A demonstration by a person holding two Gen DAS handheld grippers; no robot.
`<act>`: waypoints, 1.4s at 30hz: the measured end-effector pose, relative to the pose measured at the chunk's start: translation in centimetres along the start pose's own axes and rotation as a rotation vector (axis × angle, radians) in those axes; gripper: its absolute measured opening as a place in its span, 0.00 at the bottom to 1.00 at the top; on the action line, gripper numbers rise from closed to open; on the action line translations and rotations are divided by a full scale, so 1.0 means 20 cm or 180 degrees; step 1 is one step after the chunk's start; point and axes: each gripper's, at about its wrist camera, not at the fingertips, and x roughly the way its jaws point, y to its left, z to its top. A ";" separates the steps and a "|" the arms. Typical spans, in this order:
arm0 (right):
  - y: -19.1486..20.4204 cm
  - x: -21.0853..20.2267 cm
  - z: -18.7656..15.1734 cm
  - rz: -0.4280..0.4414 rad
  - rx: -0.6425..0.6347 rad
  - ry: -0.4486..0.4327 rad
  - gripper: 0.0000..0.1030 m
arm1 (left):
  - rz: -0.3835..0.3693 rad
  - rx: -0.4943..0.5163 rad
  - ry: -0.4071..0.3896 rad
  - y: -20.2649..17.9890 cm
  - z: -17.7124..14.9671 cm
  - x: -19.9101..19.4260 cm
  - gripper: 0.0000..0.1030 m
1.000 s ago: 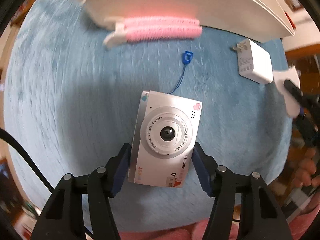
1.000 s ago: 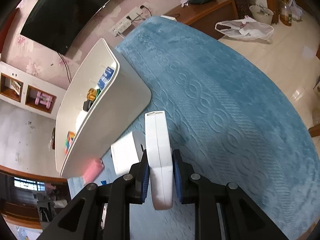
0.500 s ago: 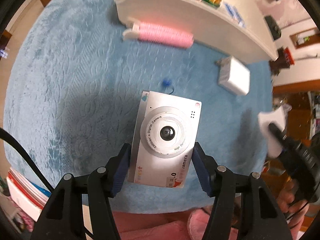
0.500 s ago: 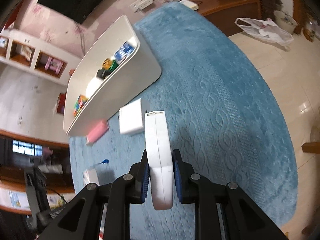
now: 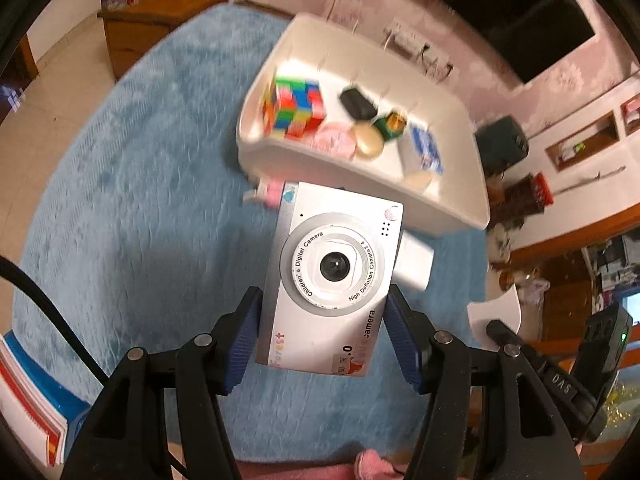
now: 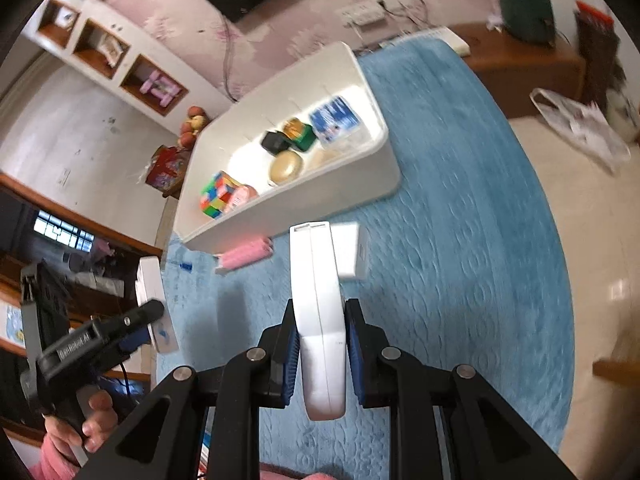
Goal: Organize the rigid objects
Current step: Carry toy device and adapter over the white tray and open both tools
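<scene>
Carrying step: left gripper (image 5: 324, 338) jaws clamp the children's digital camera (image 5: 332, 276), right gripper (image 6: 322, 354) jaws pinch a flat white case (image 6: 318, 312), both short of the white bin (image 6: 352, 188), calling for release inside it.

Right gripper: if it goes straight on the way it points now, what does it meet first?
Probably the white charger block on the blue cloth, just ahead of the held white case; the white bin lies beyond. Depth is unclear.

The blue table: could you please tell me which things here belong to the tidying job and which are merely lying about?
Job:
- digital camera, in left gripper
- flat white case, in right gripper
- white bin
- pink roller
- white charger

Lying about:
- books
- plastic bag
</scene>
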 end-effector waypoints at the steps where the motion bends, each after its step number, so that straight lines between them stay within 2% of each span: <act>1: 0.02 0.00 0.01 -0.0008 -0.0055 -0.0018 0.21 | -0.0015 -0.0006 -0.0048 -0.03 0.02 0.02 0.62; 12: 0.20 -0.02 0.17 -0.0066 -0.0538 -0.0210 0.21 | -0.0034 0.0162 -0.0578 -0.10 0.26 0.00 0.62; 20: 0.26 0.01 0.32 -0.0153 -0.0772 -0.0351 0.21 | -0.0026 0.0335 -0.0763 -0.20 0.42 0.06 0.62; 24: 0.28 0.03 0.40 -0.0230 -0.0857 -0.0419 0.21 | -0.0112 0.0353 -0.0788 -0.25 0.49 0.13 0.62; 30: 0.25 0.11 0.51 -0.0307 -0.0848 -0.0446 0.21 | -0.0104 0.0490 -0.0792 -0.34 0.58 0.23 0.62; 42: 0.15 0.30 0.66 -0.0322 -0.0636 -0.0301 0.21 | -0.0040 0.0731 -0.0580 -0.52 0.61 0.46 0.62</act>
